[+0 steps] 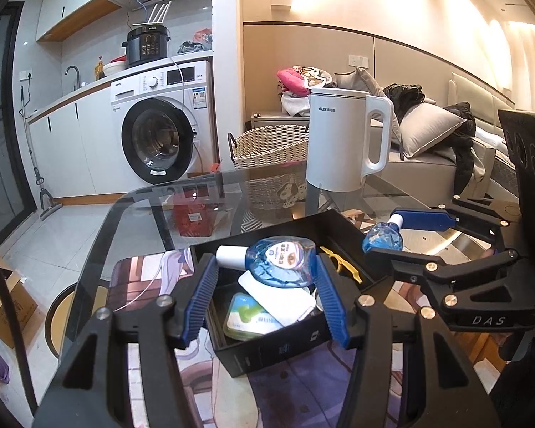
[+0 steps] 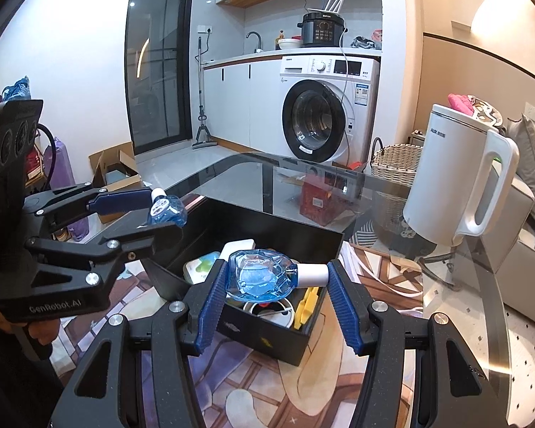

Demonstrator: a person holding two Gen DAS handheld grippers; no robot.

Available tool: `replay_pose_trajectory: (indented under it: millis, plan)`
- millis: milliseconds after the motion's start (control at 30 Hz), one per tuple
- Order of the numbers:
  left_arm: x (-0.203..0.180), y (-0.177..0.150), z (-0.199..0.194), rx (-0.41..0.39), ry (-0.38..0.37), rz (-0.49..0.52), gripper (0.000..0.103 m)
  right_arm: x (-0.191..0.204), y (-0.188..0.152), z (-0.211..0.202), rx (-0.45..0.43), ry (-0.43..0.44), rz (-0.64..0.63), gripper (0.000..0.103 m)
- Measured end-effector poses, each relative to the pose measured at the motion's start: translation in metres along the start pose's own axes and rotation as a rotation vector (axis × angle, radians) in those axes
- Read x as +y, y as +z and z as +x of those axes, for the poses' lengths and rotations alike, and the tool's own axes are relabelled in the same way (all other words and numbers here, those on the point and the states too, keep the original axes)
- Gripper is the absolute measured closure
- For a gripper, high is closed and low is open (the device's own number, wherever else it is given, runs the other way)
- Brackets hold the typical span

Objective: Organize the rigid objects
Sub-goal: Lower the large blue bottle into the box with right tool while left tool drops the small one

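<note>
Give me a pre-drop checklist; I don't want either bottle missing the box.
1. Left gripper clamps left bottle between both pads: ok.
2. Right gripper clamps right bottle: ok.
3. Each bottle fully inside the black box outline: cannot tell; each sits near an edge in the other camera.
4. Free space in box: ok, far part bare; green tin, white card, yellow clip crowd the near end.
5. Grippers apart: ok.
6. Kettle out of the way: ok.
</note>
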State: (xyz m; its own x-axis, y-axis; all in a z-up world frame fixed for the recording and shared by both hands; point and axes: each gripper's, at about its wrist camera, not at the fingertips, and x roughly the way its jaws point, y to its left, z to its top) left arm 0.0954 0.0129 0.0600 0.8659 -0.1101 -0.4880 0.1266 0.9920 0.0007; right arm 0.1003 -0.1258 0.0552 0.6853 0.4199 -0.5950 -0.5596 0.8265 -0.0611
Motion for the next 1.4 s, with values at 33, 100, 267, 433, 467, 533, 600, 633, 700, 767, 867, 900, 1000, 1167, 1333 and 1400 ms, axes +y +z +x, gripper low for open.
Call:
replay_pose_trajectory:
  millis: [33,100,267,433,467,533,600,633,700,767,867,900,1000,1167,1333,1400]
  plan:
    - [0.0,0.0,0.003,0.005,0.004,0.003,0.048,0.0,0.001,0.003,0.004,0.002,-0.001,0.046]
    - [0.001,-0.001,0.01,0.016,0.013,0.011,0.048,0.001,0.003,0.008,0.012,0.005,-0.003,0.046]
    - [0.005,-0.003,0.029,0.051,0.024,0.013,0.048,0.002,0.004,0.026,0.045,0.013,-0.016,0.046]
    - [0.01,-0.005,0.043,0.074,0.018,0.013,0.048,0.0,0.007,0.042,0.068,0.015,-0.017,0.046]
    - [0.011,-0.005,0.045,0.076,0.014,0.013,0.048,-0.001,0.008,0.045,0.072,0.016,-0.014,0.046]
    - [0.012,-0.003,0.049,0.082,0.009,0.008,0.048,-0.001,0.008,0.049,0.077,0.02,-0.015,0.046]
    - [0.013,-0.003,0.054,0.088,0.003,0.008,0.048,-0.003,0.008,0.053,0.083,0.024,-0.018,0.046]
    - [0.014,-0.005,0.055,0.091,0.001,0.009,0.048,-0.004,0.007,0.055,0.089,0.026,-0.017,0.046]
    - [0.015,-0.006,0.058,0.095,-0.008,0.012,0.048,-0.006,0.006,0.059,0.095,0.032,-0.02,0.046]
    - [0.016,-0.007,0.059,0.089,-0.014,0.019,0.048,-0.007,0.006,0.061,0.102,0.034,-0.022,0.046]
    - [0.014,-0.008,0.063,0.097,-0.022,0.028,0.048,-0.007,0.006,0.063,0.102,0.048,-0.031,0.046]
    - [0.013,-0.008,0.063,0.098,-0.03,0.033,0.048,-0.006,0.006,0.063,0.102,0.056,-0.036,0.046]
    - [0.013,-0.008,0.065,0.103,-0.035,0.029,0.048,-0.006,0.005,0.067,0.113,0.066,-0.038,0.046]
    - [0.012,-0.009,0.064,0.108,-0.047,0.026,0.048,-0.007,0.004,0.069,0.12,0.079,-0.034,0.046]
    - [0.012,-0.01,0.063,0.107,-0.045,0.021,0.048,-0.005,0.003,0.065,0.104,0.072,-0.048,0.034]
    - [0.012,-0.01,0.063,0.107,-0.045,0.02,0.047,-0.004,0.002,0.061,0.094,0.076,-0.054,0.028]
